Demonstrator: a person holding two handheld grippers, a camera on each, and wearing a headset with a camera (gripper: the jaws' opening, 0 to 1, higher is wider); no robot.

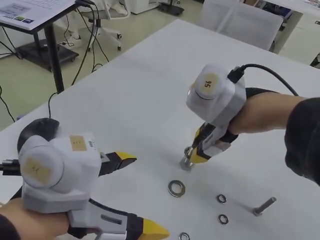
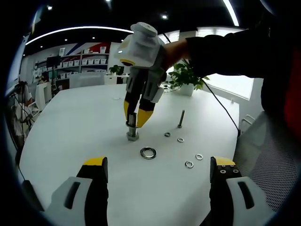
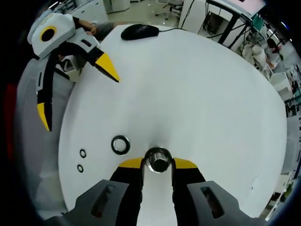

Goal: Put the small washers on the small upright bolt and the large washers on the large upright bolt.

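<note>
Right hand-held gripper (image 1: 192,160) on large bolt (image 3: 158,160) — shaft hidden

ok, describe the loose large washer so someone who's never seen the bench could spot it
On the white table, find the right gripper, its jaws closed on the large bolt standing upright. The large washer lies flat on the table just beside that bolt, on the person's side. It is the one wide ring; the small washers nearby are much smaller.

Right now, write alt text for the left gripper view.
The right gripper grips the large upright bolt on a table. One large washer and four small washers lie near the small upright bolt; the left gripper is open.
</note>
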